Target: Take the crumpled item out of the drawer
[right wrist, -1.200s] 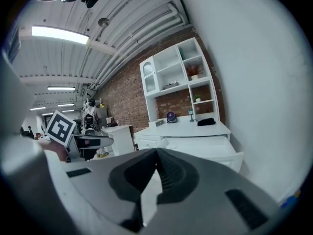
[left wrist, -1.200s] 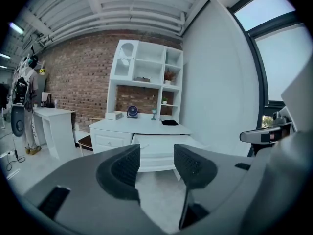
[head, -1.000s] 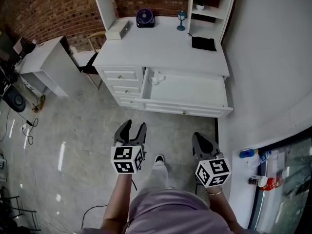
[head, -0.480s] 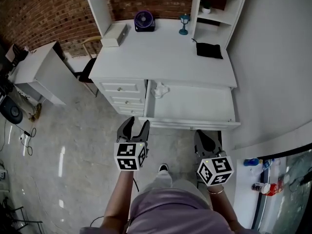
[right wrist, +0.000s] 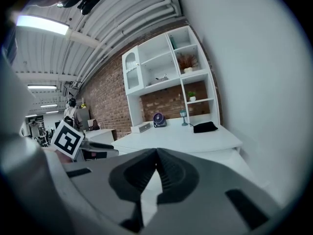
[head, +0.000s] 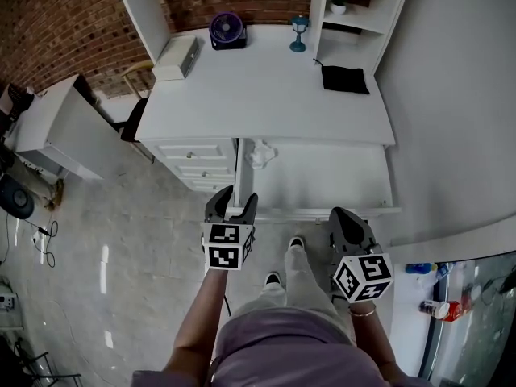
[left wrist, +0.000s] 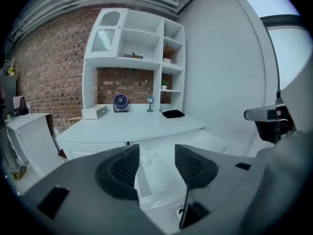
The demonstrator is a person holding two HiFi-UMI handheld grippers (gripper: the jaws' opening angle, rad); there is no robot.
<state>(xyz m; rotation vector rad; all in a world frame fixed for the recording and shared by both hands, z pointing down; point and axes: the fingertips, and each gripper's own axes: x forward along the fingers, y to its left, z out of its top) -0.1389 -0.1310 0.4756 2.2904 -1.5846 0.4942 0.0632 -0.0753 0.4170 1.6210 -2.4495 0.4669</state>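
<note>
A white crumpled item (head: 260,155) lies in the far left corner of the open white drawer (head: 322,184), which is pulled out from under the desk top. In the left gripper view the crumpled item (left wrist: 146,156) shows between the jaws, farther off. My left gripper (head: 231,205) is open and empty, held at the drawer's front left corner. My right gripper (head: 348,221) hangs just before the drawer's front edge, its jaws shut with nothing in them. The right gripper (right wrist: 156,153) looks over the desk.
On the white desk top (head: 258,87) stand a purple fan (head: 226,29), a white box (head: 176,58), a small blue lamp (head: 299,32) and a black cloth (head: 344,79). Closed small drawers (head: 197,160) sit left of the open one. A white wall stands at the right.
The person has stepped closer to the desk. Both grippers have moved forward and now reach the drawer's front edge. The left jaws stay open, the right stay shut.
</note>
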